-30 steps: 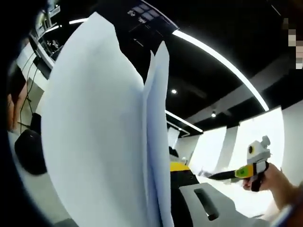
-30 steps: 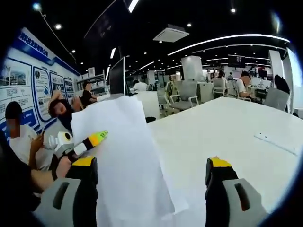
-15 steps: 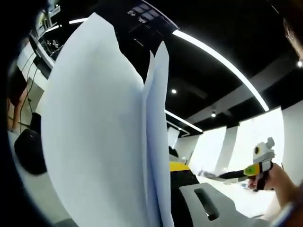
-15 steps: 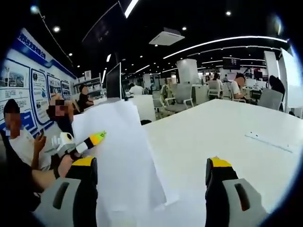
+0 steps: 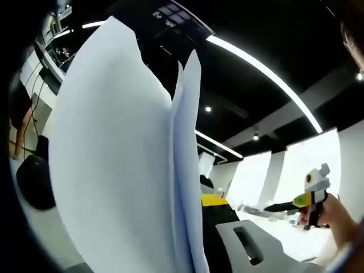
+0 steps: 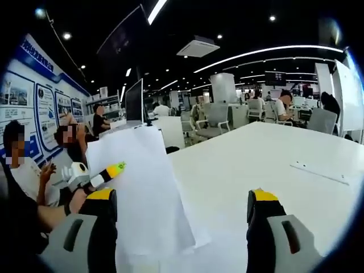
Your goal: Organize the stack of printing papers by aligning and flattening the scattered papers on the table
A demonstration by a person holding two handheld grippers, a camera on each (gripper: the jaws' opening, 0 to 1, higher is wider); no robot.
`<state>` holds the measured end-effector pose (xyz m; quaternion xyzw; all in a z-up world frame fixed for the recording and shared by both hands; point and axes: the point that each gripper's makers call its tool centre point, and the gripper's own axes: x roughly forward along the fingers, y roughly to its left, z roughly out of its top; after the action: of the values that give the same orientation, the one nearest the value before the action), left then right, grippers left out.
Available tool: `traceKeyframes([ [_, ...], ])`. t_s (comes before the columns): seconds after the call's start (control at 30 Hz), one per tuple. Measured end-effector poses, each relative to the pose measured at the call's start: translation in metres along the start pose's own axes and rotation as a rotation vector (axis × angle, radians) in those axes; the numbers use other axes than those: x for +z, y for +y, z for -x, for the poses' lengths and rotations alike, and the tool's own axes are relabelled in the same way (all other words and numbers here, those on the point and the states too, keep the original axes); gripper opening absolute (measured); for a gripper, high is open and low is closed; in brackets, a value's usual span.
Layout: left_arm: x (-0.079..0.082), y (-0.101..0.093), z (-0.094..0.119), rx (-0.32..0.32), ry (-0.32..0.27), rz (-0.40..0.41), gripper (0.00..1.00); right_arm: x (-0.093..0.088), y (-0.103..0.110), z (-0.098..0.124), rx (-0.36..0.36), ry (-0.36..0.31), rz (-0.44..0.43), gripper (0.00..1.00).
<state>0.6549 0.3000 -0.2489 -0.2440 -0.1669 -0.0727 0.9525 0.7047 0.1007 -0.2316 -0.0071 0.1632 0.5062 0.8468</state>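
A stack of white printing papers (image 5: 114, 159) stands upright close to the camera in the left gripper view, its sheets fanned slightly apart at the top edge. My left gripper (image 5: 196, 200) is shut on the lower part of the stack; one grey, yellow-tipped jaw shows to the right of the sheets. In the right gripper view the same papers (image 6: 142, 193) hang over the white table (image 6: 273, 153), with the left gripper (image 6: 114, 169) pinching their left edge. My right gripper (image 6: 176, 196) is open, jaws wide apart, with nothing held. It also appears as the right gripper (image 5: 278, 206), in a hand.
A thin pale strip (image 6: 318, 172) lies on the table's far right. A dark monitor (image 6: 133, 101) stands at the table's back edge, with office chairs (image 6: 213, 116) behind. People (image 6: 23, 165) sit at the left, near a blue wall board.
The right gripper has drifted slightly right in the left gripper view. In the right gripper view the papers look a little smaller and lower. The left gripper's hold is unchanged.
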Motion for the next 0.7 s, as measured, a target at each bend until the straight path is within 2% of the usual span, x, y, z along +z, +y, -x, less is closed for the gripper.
traceKeyframes([
  [0.37,0.0,-0.001,0.0,-0.002,0.002,0.0,0.07,-0.002,-0.005,0.007,-0.01,0.005,-0.001,0.9],
  [0.7,-0.002,0.0,0.0,0.007,0.011,-0.013,0.07,-0.013,-0.028,0.043,-0.077,-0.005,-0.004,0.9],
])
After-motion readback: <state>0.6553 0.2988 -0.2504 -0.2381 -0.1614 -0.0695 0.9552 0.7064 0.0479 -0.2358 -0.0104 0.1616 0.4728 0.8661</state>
